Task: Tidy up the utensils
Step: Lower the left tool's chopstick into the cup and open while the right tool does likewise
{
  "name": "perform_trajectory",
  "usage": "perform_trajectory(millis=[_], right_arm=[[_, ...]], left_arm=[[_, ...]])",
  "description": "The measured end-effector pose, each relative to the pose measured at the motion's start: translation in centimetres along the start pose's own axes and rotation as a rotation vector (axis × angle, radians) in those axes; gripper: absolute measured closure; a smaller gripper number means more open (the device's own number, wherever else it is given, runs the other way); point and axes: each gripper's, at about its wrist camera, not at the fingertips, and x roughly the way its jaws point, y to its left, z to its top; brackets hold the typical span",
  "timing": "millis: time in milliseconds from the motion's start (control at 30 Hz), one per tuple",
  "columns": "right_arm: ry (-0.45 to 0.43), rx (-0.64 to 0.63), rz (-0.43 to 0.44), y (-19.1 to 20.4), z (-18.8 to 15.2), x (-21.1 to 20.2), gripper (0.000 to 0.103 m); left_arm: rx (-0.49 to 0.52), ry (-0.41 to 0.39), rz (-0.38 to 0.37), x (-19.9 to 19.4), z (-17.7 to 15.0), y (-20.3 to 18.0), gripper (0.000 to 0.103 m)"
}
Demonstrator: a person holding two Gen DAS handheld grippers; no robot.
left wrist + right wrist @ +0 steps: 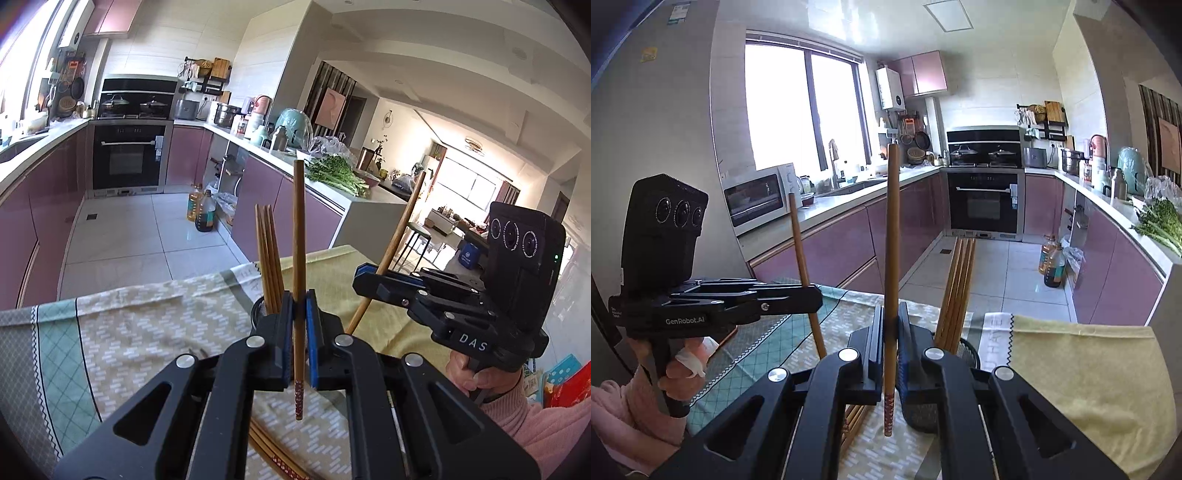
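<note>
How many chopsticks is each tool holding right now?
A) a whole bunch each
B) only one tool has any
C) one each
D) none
C: the left tool is shut on a single chopstick standing upright, and the right tool is shut on its own single chopstick; more chopsticks already stand in the dark holder on the table.

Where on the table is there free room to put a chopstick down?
Free: the yellow cloth right of the mesh holder, and the patterned cloth toward the green border. Crowded: around the holder with its standing chopsticks, and the loose chopsticks under the tongs.
</note>
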Motion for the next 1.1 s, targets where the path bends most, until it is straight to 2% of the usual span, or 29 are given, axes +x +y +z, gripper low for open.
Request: perform_trajectory(millis=[267,600,833,1100], right_arm=[[-0.032,-0.023,-0.009,-0.1,1.2,-0.2,0.097],[-0.062,-0.024,-0.034,-0.9,2.3,0.1,0.097],[-0.065,-0.018,-0.052,-1.0,2.6,1.0,0.097],[0.0,-0.006,-0.089,-1.9,2.0,3.7,0.097]], left_arm=[[0.03,-0.051,-0.006,0.2,2.5,-1.1,0.096],[0.052,-0.108,0.023,1.3,5.0,-1.8,0.096],[0.061,-0.092,0.049,2.9,5.2,-1.9,0.096],[0.103,-0.006,0.092,5.4,4.3,-1.8,0.096]])
